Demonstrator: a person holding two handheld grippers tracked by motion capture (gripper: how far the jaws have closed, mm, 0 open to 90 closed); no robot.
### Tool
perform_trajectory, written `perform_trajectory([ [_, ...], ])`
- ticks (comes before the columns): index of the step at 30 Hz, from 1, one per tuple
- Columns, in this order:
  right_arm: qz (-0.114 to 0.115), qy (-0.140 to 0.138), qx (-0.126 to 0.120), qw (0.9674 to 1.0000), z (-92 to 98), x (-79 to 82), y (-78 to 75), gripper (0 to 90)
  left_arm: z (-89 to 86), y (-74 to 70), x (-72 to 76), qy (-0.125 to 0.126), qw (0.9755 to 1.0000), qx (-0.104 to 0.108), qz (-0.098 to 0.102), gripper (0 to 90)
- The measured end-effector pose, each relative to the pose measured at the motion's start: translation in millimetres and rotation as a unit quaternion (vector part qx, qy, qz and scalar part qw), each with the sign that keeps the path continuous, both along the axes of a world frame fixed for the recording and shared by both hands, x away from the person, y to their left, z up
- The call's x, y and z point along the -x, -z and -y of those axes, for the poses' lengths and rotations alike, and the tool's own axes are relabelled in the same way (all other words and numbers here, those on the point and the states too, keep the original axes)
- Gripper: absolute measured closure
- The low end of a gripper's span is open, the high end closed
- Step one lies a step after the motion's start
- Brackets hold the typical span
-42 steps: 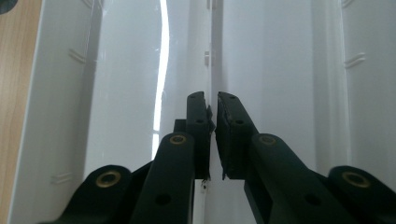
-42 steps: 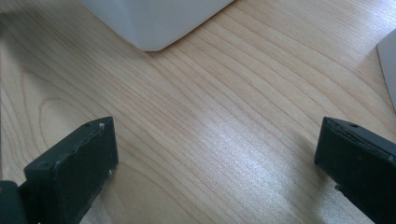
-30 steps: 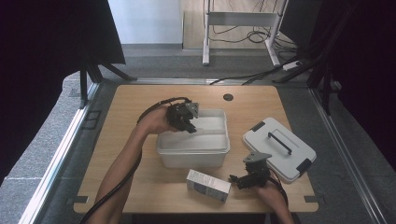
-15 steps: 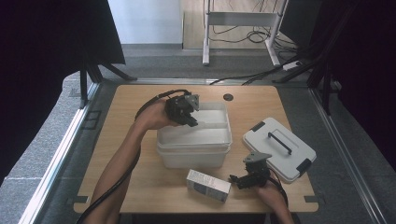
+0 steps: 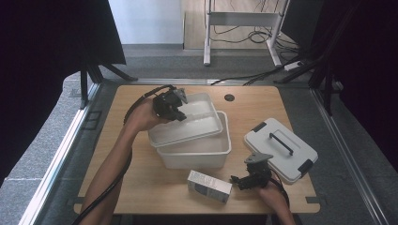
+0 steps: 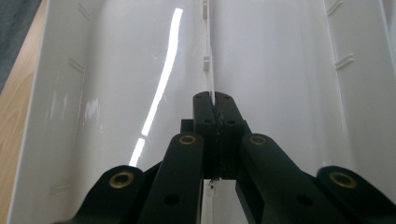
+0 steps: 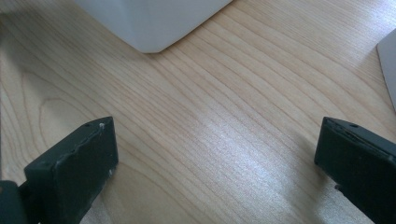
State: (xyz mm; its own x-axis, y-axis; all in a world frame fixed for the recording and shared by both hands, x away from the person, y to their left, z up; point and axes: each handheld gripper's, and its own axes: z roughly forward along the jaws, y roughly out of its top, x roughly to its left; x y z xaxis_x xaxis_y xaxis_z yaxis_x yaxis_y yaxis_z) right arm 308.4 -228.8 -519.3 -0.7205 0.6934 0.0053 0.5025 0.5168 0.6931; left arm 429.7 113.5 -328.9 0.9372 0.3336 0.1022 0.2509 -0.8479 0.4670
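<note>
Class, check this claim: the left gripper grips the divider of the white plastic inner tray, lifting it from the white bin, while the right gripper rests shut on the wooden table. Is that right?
Not quite: the right gripper is open, its jaws wide apart over the wooden table, as the right gripper view shows. The left gripper does clamp the white plastic inner tray above the white bin.

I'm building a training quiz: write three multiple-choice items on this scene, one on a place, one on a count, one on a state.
1. Where does the small carton lie?
A. inside the bin
B. on the table in front of the bin
C. on the lid

2. How many handles does the grey lid show?
A. one
B. two
C. three

3. How is the inner tray?
A. lying beside the bin
B. tilted, lifted from the white bin by the left gripper
C. flat on the floor

B: carton on wood. A: one bar handle. B: jaws pinch its divider.
</note>
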Motion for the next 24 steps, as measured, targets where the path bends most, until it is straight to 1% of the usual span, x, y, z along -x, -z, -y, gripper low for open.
perform_trajectory([
  [4,0.000,0.000,0.000,1.0000,0.0,0.0,0.1,0.0,-16.5,1.8,-1.7,-0.042,0.9991,0.011,-0.001,89.3],
  [5,0.000,0.000,0.000,1.0000,0.0,0.0,0.1,0.0,-21.1,2.0,-2.2,-0.050,0.9987,0.011,0.000,89.3],
  [10,0.000,0.000,0.000,1.0000,0.0,0.0,0.1,0.0,-43.0,4.6,-3.4,-0.091,0.9955,0.024,-0.006,89.3],
  [14,0.000,0.000,0.000,1.0000,-0.1,0.0,0.1,0.0,-59.2,6.3,-3.6,-0.125,0.9916,0.030,-0.005,89.3],
  [15,0.000,0.000,0.000,1.0000,0.0,0.0,0.1,0.0,-62.7,7.1,-3.6,-0.134,0.9904,0.034,-0.005,89.3],
  [17,0.000,0.000,0.000,1.0000,-0.1,0.0,0.1,0.0,-69.8,7.9,-3.8,-0.147,0.9886,0.032,-0.003,89.2],
  [21,0.000,-0.002,0.002,1.0000,0.2,-0.1,0.1,0.0,-83.3,10.2,-3.5,-0.174,0.9843,0.031,-0.001,89.2],
  [24,0.000,-0.002,0.001,1.0000,0.1,-0.1,0.1,0.0,-93.7,12.3,-3.3,-0.191,0.9810,0.034,-0.003,89.2],
])
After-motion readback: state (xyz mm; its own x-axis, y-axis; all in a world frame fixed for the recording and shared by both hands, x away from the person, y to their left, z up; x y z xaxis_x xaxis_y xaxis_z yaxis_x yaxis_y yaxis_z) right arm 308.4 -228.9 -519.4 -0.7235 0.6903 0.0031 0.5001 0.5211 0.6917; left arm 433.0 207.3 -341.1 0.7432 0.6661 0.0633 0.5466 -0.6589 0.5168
